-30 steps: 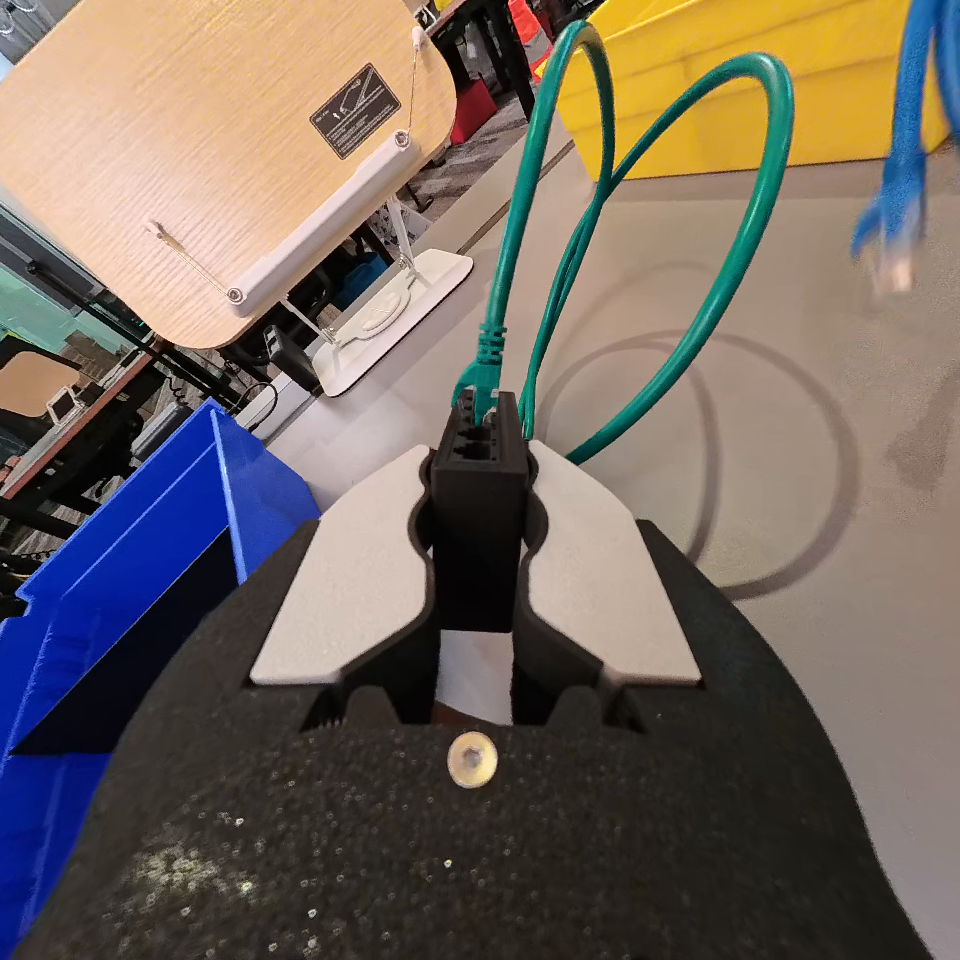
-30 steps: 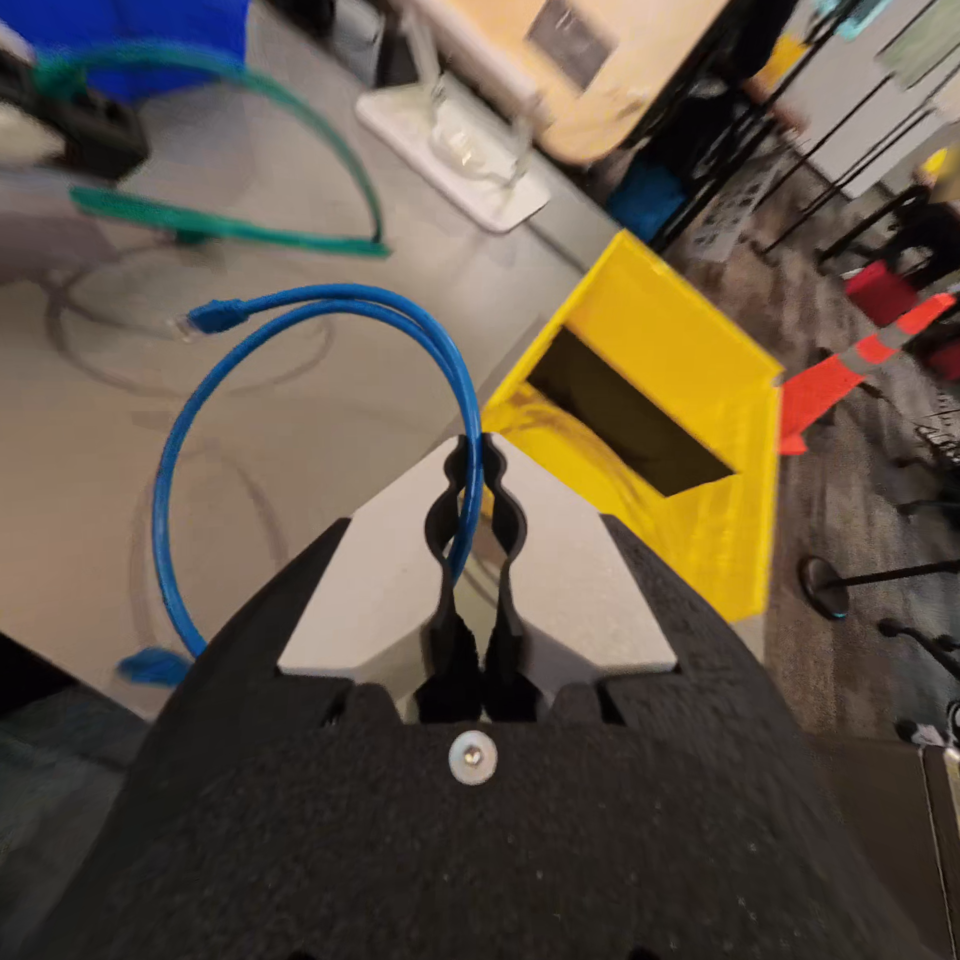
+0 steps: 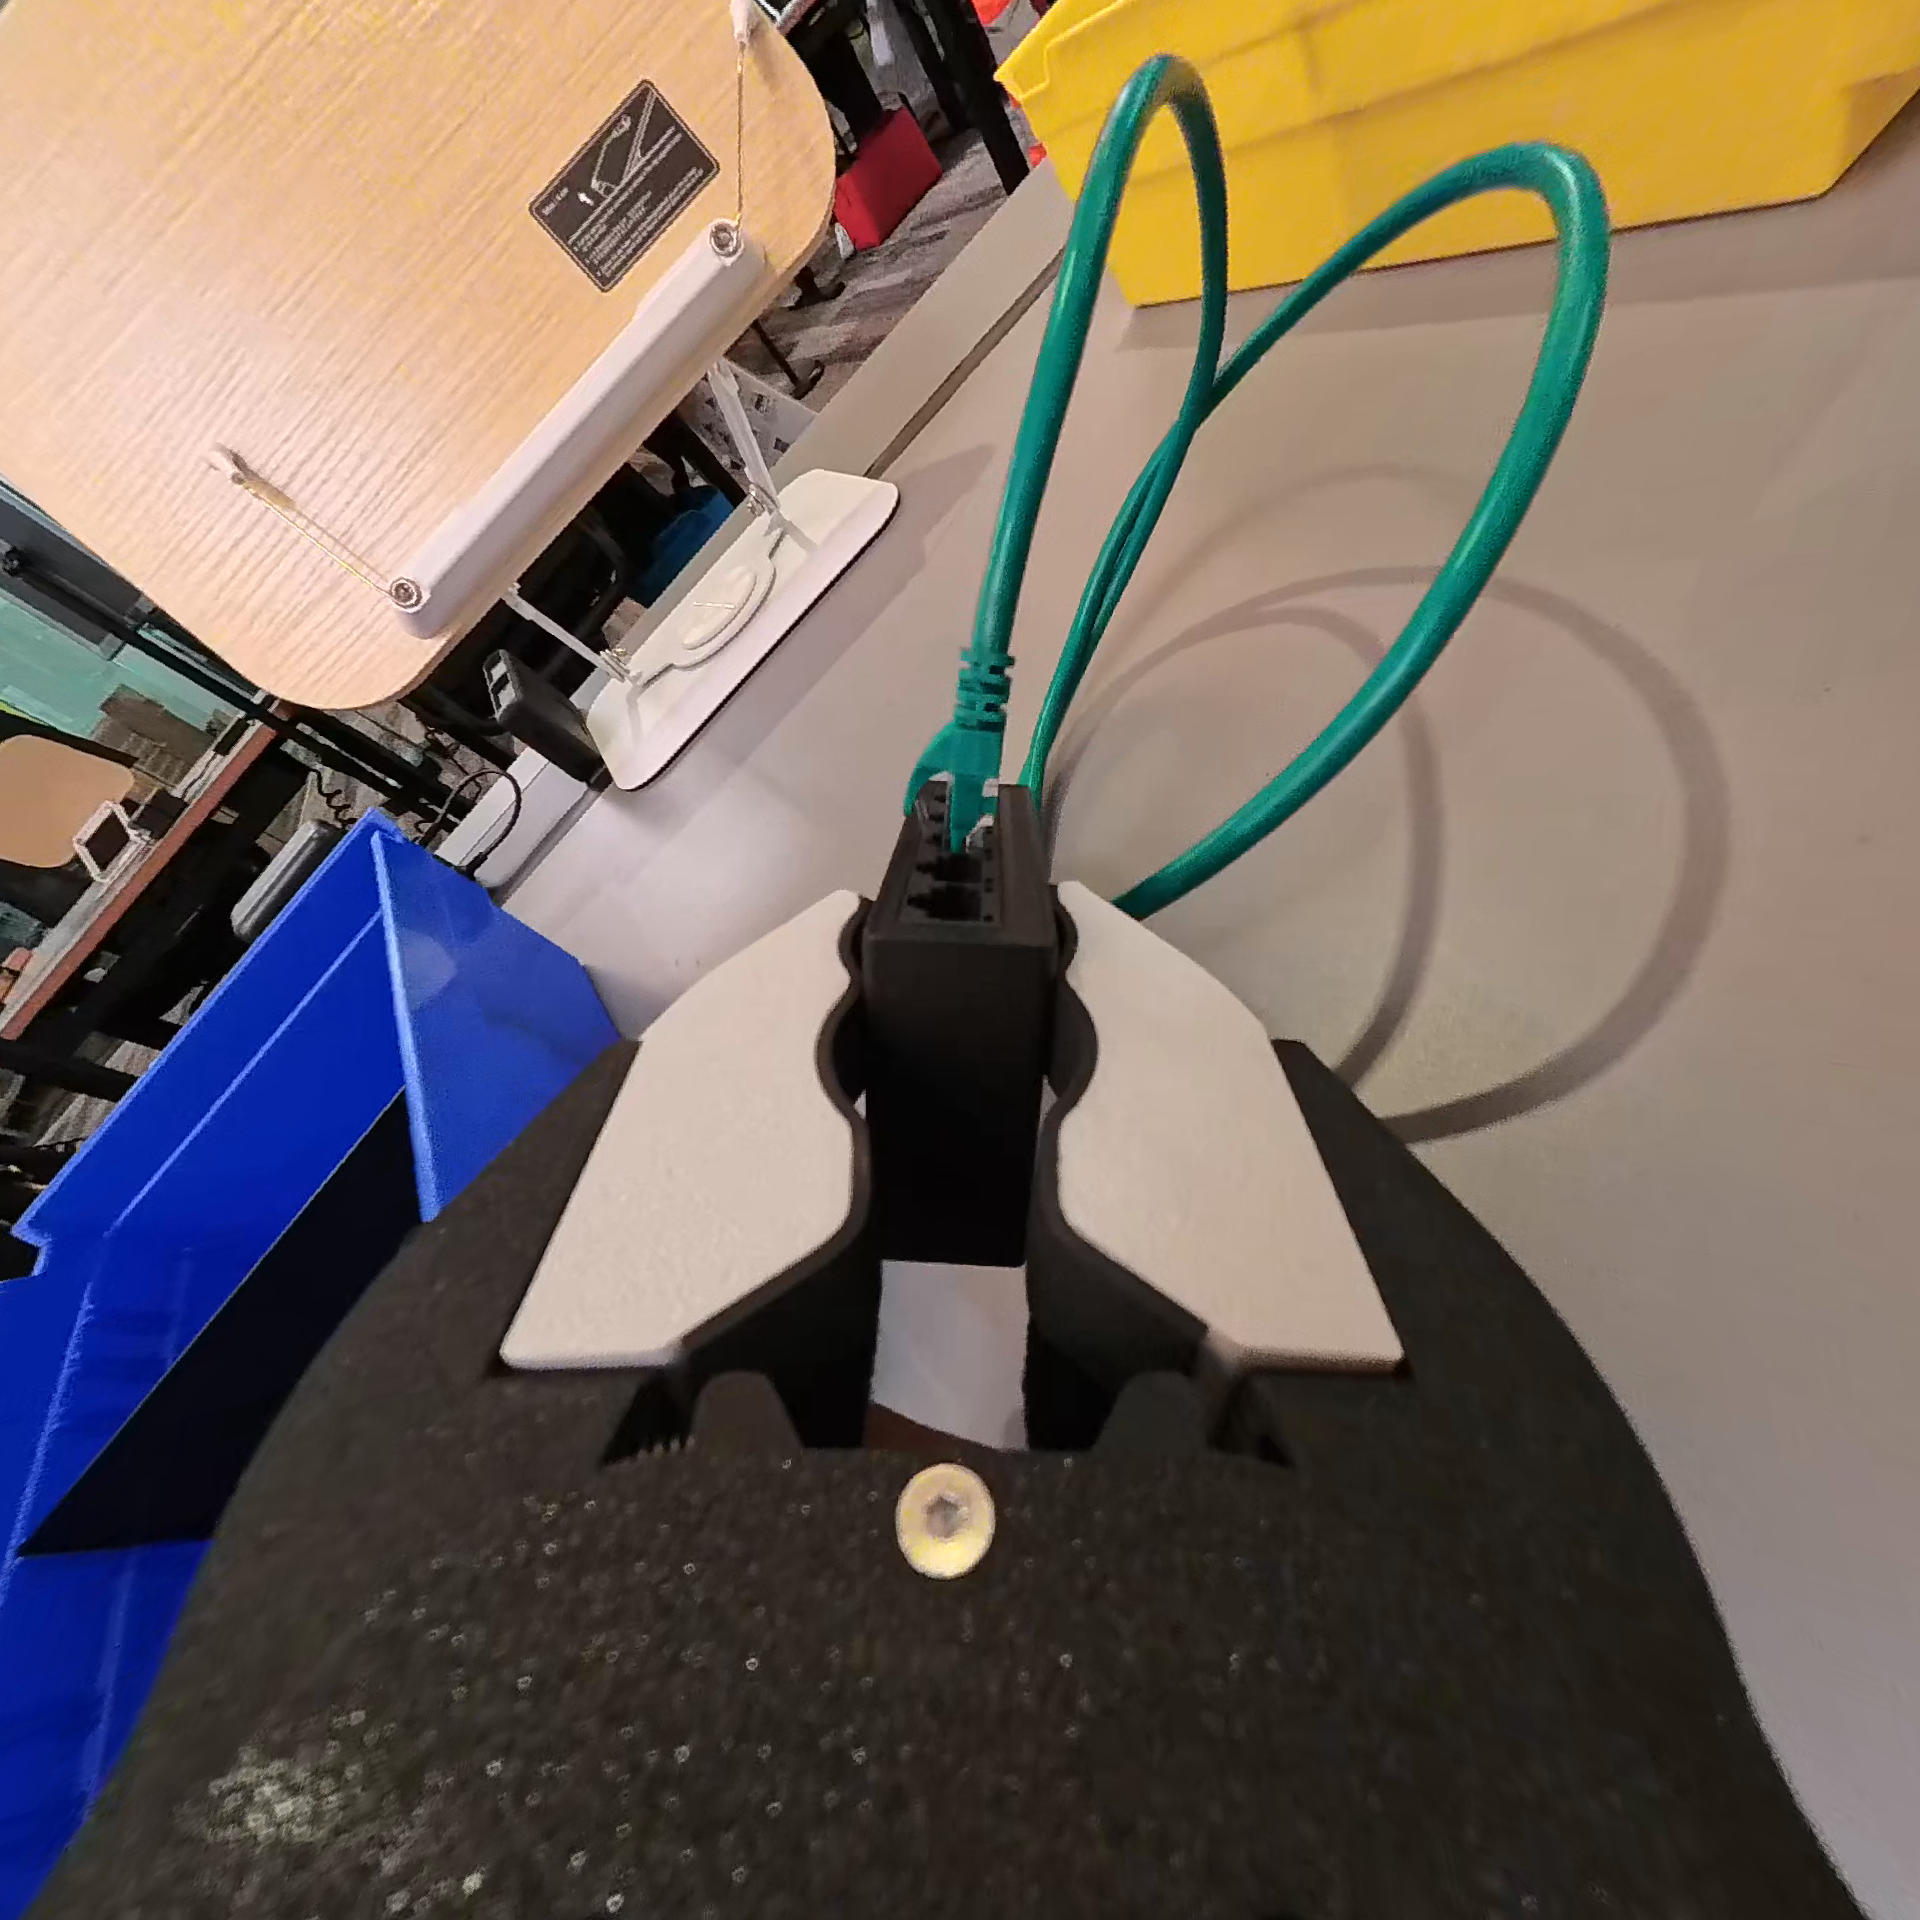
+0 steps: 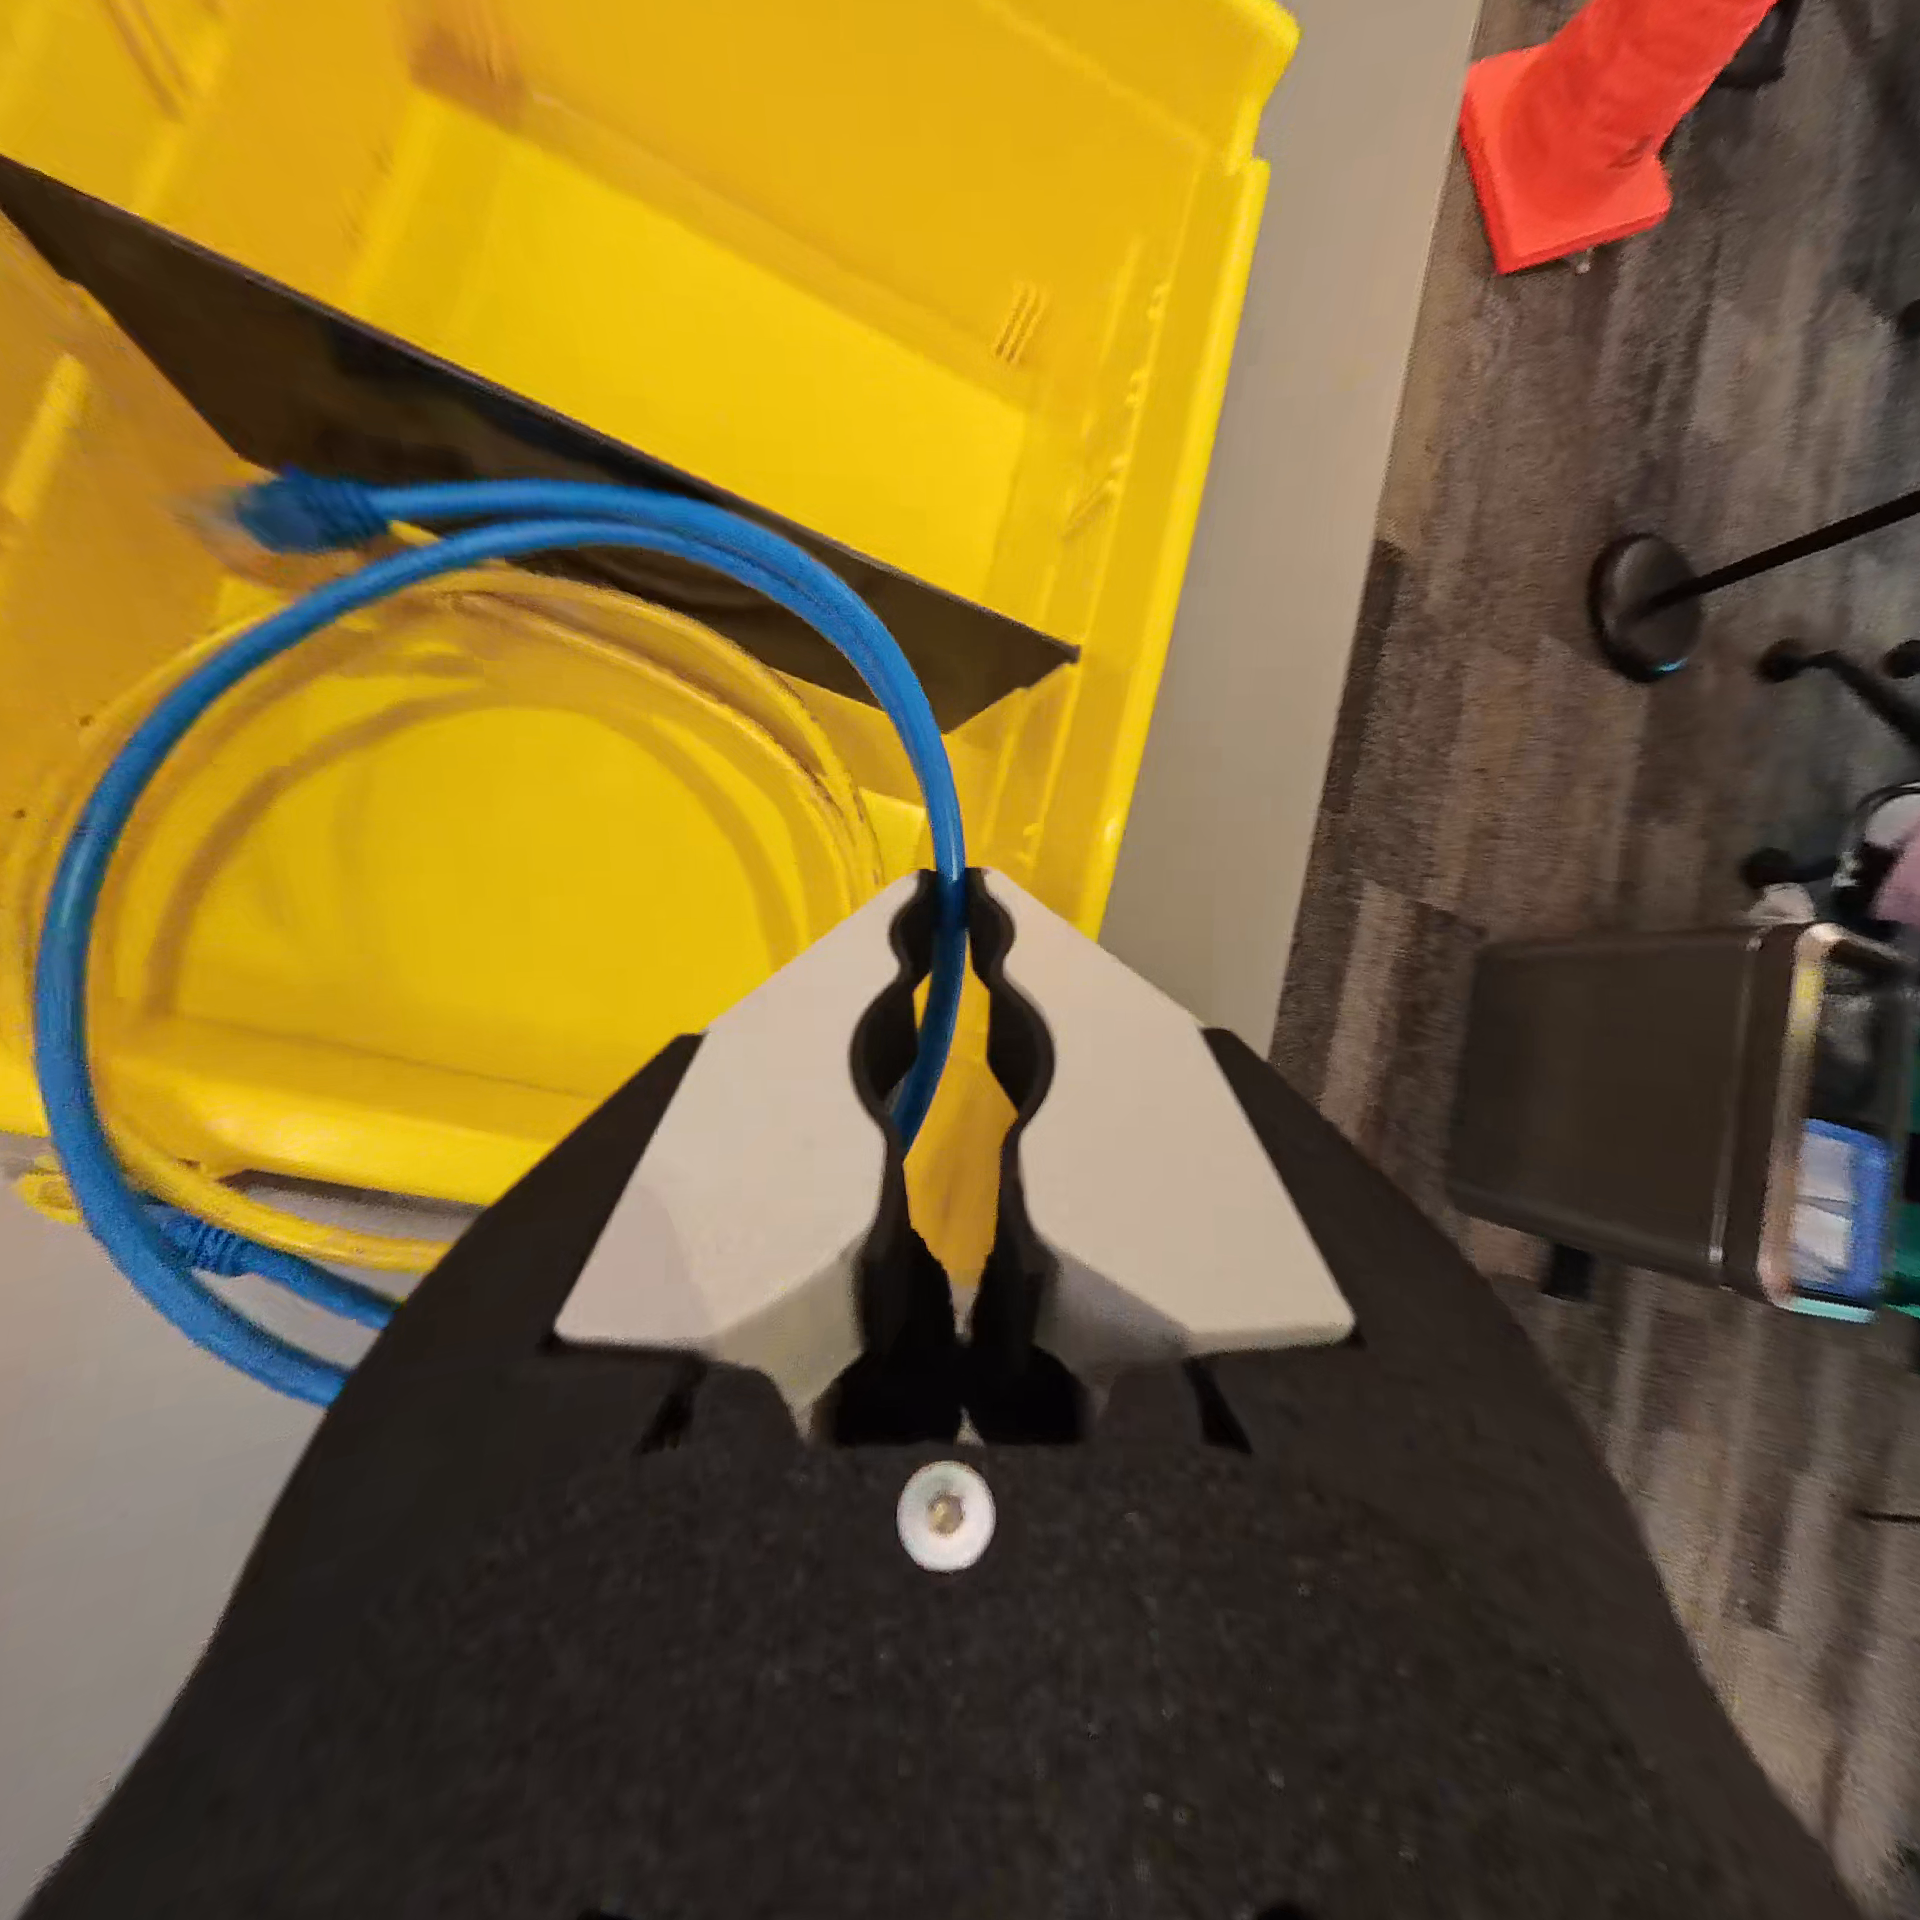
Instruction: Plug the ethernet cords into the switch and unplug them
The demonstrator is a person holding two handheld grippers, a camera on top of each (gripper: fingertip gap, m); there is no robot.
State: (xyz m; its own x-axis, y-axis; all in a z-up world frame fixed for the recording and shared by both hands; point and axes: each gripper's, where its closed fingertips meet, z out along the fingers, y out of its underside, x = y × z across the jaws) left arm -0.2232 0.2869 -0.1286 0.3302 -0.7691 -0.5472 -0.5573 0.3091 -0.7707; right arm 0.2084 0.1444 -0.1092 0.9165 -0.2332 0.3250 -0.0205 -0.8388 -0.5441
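**Switch clamped in the left gripper, blue cord pinched in the right**

The left gripper [image 3: 956, 935] is clenched on the black switch [image 3: 954, 1060], its pale fingers [image 3: 727, 1122] pressed against both long sides. The switch points away from the camera, its port face turned upward. A green cord [image 3: 1496, 540] has one plug seated in a far port; the cord rises, loops twice above the grey desk [image 3: 1662, 1351] and comes back down beside the switch's right side. Where its other end goes cannot be made out.

A blue bin [image 3: 312, 1091] stands at the desk's left edge, just beside the gripper. A yellow bin [image 3: 1455, 135] stands at the far edge. Off the desk's left edge, a wooden board [image 3: 312, 312] tilts on a white stand [image 3: 727, 644].

The right gripper [image 4: 943, 894] is closed on the blue cord [image 4: 499, 530], nipping it at the fingertips. The cord curls in a wide loop to the left, hanging over the open yellow bin [image 4: 831, 312] near the desk's [image 4: 135, 1558] right edge. One plug [image 4: 291, 514] points left above the bin's interior; the other [image 4: 208, 1242] hangs low by the bin's near wall. A yellow cord [image 4: 790, 748] lies coiled inside the bin.
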